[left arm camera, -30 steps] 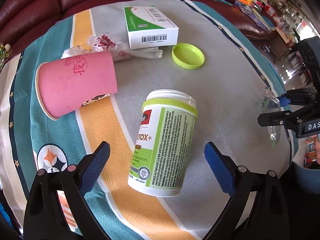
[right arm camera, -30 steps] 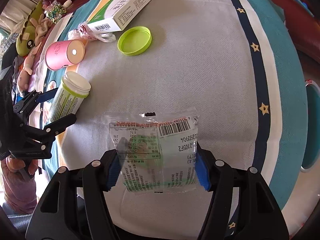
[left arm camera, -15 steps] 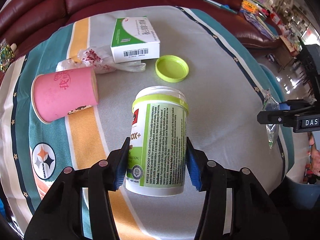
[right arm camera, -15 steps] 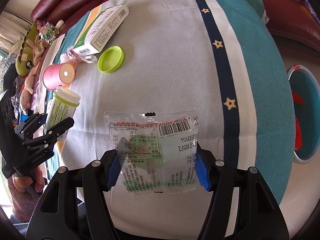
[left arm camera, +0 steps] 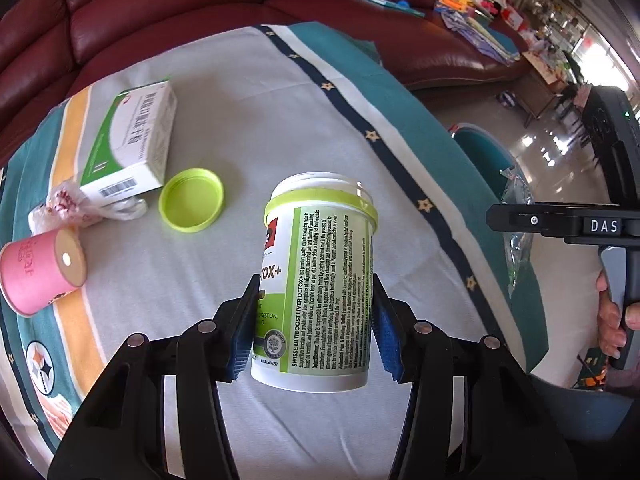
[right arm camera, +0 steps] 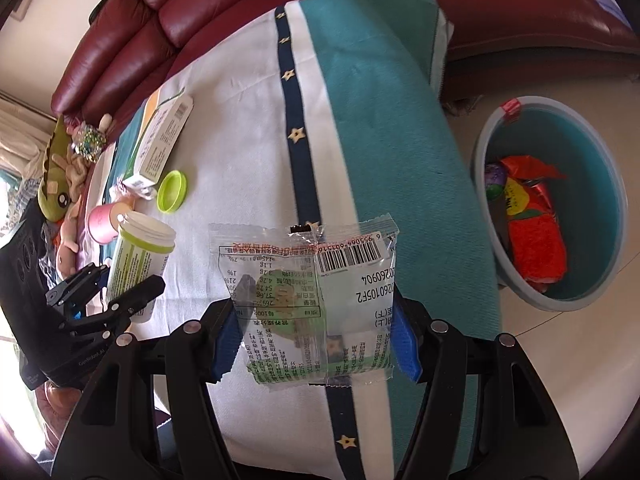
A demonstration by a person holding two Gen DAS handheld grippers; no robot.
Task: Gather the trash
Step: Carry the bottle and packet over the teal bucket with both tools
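My left gripper point(left arm camera: 312, 320) is shut on a white and green supplement jar point(left arm camera: 320, 276) with no lid, held up above the cloth-covered table point(left arm camera: 260, 128). My right gripper point(right arm camera: 316, 328) is shut on a clear snack wrapper point(right arm camera: 316, 300) with a barcode, over the table's right edge. A teal trash bin point(right arm camera: 592, 152) stands on the floor to the right, with red and green wrappers inside. On the table lie a green lid point(left arm camera: 191, 199), a white and green box point(left arm camera: 132, 144), a crumpled plastic bag point(left arm camera: 68, 208) and a pink paper cup point(left arm camera: 40, 272) on its side.
A dark red leather sofa point(left arm camera: 200, 8) curves behind the table. Plush toys point(right arm camera: 60, 176) sit at the far left in the right wrist view. A person's hand point(left arm camera: 612, 312) holds the right gripper's handle. Shiny floor lies to the right of the table.
My left gripper closed on the jar and lifted it, carrying it rightward. My right gripper moved right with the wrapper, bringing the teal bin fully into view.
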